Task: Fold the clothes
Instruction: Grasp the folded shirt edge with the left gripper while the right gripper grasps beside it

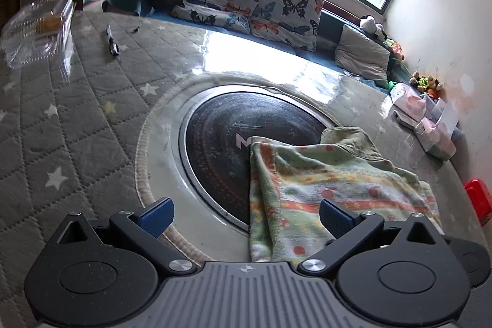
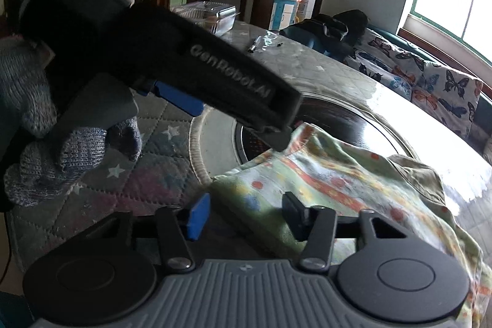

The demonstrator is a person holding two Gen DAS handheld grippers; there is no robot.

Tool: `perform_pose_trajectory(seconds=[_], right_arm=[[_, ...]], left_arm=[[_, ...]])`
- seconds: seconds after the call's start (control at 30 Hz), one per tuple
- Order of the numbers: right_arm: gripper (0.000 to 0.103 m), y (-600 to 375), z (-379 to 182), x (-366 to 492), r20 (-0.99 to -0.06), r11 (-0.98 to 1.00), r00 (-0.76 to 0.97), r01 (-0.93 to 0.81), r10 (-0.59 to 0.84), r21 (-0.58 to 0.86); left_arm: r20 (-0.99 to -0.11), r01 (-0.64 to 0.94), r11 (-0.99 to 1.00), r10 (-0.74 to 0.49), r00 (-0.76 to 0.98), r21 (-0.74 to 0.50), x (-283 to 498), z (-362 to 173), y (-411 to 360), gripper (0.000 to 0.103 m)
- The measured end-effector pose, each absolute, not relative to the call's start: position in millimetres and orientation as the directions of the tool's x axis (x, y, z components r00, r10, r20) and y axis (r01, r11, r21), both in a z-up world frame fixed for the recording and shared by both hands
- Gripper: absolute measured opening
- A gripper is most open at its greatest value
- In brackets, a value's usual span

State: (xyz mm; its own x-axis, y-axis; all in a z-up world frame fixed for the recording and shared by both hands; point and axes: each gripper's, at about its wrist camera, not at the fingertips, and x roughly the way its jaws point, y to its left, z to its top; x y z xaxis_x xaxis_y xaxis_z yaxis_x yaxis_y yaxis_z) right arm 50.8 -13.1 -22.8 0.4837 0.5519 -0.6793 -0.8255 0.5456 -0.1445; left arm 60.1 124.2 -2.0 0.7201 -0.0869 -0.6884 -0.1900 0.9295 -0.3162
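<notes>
The patterned cloth (image 1: 332, 189) lies partly folded on the table (image 1: 77, 128), its left edge draped over the dark round plate (image 1: 215, 143) set into the tabletop. The left gripper (image 1: 246, 215) hovers above the cloth's near left edge with its fingers spread wide and nothing between them. The right gripper (image 2: 246, 220) has its fingers about half apart, straddling the cloth's near corner; the pads do not appear to press on the fabric yet. To do this step well, the right fingers should probably pinch every layer at that corner before lifting, while the left takes the matching edge, so the fold stays square and the cloth does not slide on the glossy surface. On the left gripper's body, seen from the right wrist camera, "GenRobot.AI" and "DAS" are readable. A gloved hand (image 2: 27, 119) holds it.
</notes>
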Motion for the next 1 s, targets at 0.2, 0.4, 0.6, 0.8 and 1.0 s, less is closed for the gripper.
perform_pose_trajectory(seconds=[0.2,0.4,0.6,0.8,1.0], right_arm=[[0.026,-12.0,-23.1,58.6,-0.683,0.559,0.472,-0.822,0.557,-0.111],[0.015,-29.5,-8.8,70.8,-0.658,0.604,0.436,-0.796,0.614,0.036],[0.008,-47.5,6.2,76.9,-0.619,0.619,0.430,-0.776,0.658,0.120],[0.003,-52.0,3.3,79.3,-0.624,0.629,0.431,-0.767,0.652,0.128],[0.017,-40.9,-9.7,75.1,-0.646,0.586,0.407,-0.806,0.646,0.078]], left_arm=[[-0.691,-0.202,0.885,-0.167,0.704,-0.420,65.2,-6.4,130.5,0.102],[-0.687,-0.232,0.830,-0.228,0.690,-0.508,70.4,-11.1,136.1,0.102],[-0.675,-0.252,0.760,-0.311,0.669,-0.599,79.4,-17.2,135.0,0.098],[-0.663,-0.267,0.716,-0.351,0.661,-0.645,88.9,-20.6,129.4,0.085],[-0.673,-0.289,0.743,-0.281,0.685,-0.604,81.7,-7.1,143.9,0.085]])
